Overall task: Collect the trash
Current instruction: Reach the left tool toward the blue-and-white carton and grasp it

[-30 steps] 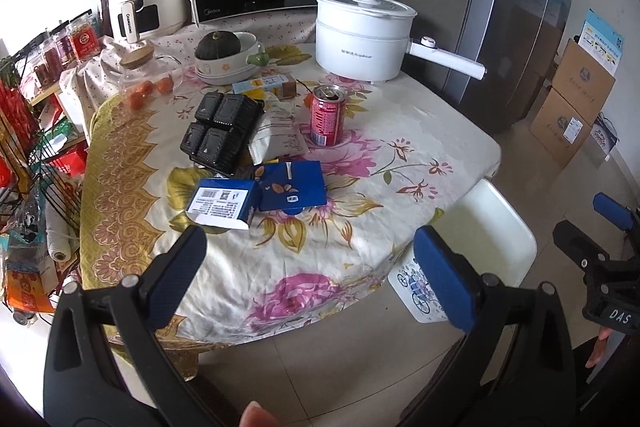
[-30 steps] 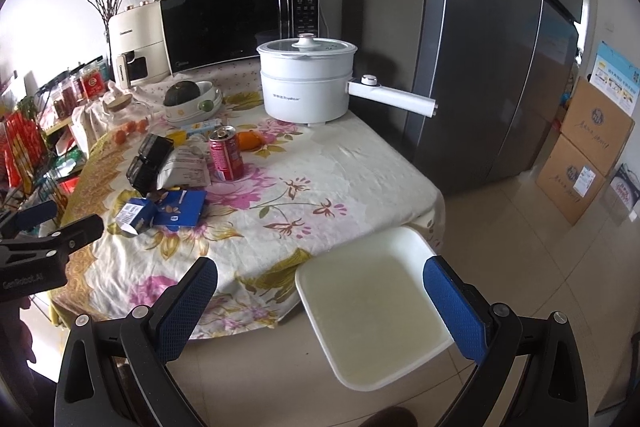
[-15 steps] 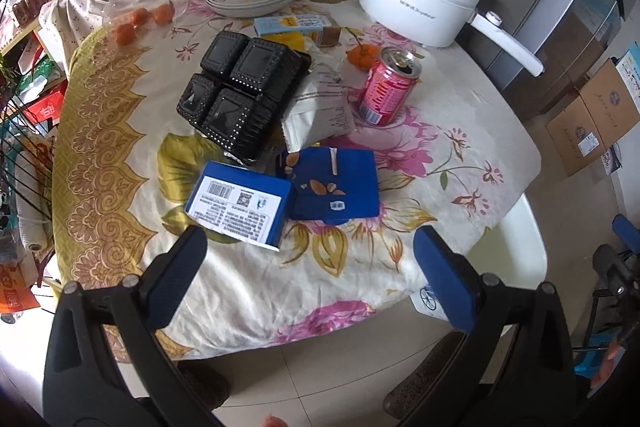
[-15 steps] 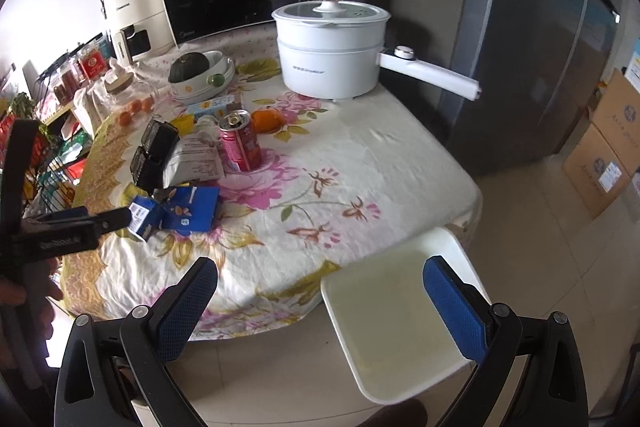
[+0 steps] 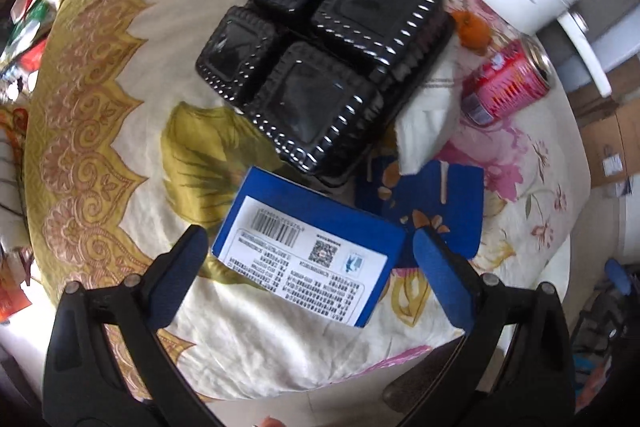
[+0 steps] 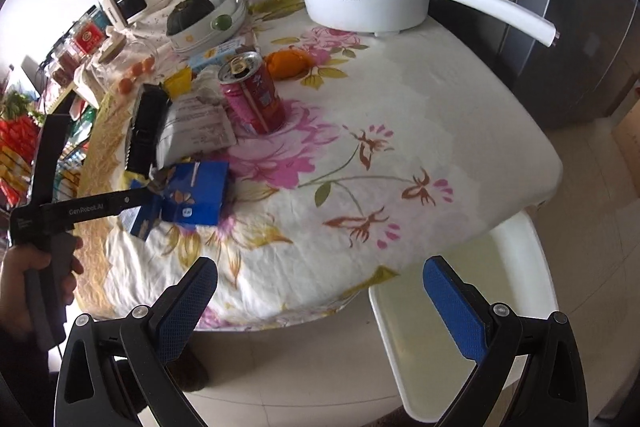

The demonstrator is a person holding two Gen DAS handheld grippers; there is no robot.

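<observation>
Two grippers, both spread wide, neither holding anything. Left gripper (image 5: 308,263) angled down over the near table edge, its blue pads flanking the blue carton (image 5: 308,259) with the white barcode label; whether a pad touches the carton, cannot tell. From the right wrist view, a hand (image 6: 24,267) grips the left tool's handle at the table's left side, tool body reaching in level toward the carton (image 6: 140,219).

Right gripper (image 6: 320,299) hangs off the table's front edge, above floor and the white stool (image 6: 480,307), well apart from any trash.

Trash cluster on the floral tablecloth (image 5: 100,147): carton nearest the edge, flat blue packet (image 5: 440,211) just beside it, black plastic tray (image 5: 320,67) behind, white paper bag (image 5: 432,123) partly under the tray, red can (image 5: 508,83) upright beyond.

Versus half a second ago: left gripper has moved in and down, so the carton now sits between its pads. Right gripper has come slightly closer to the table.
</observation>
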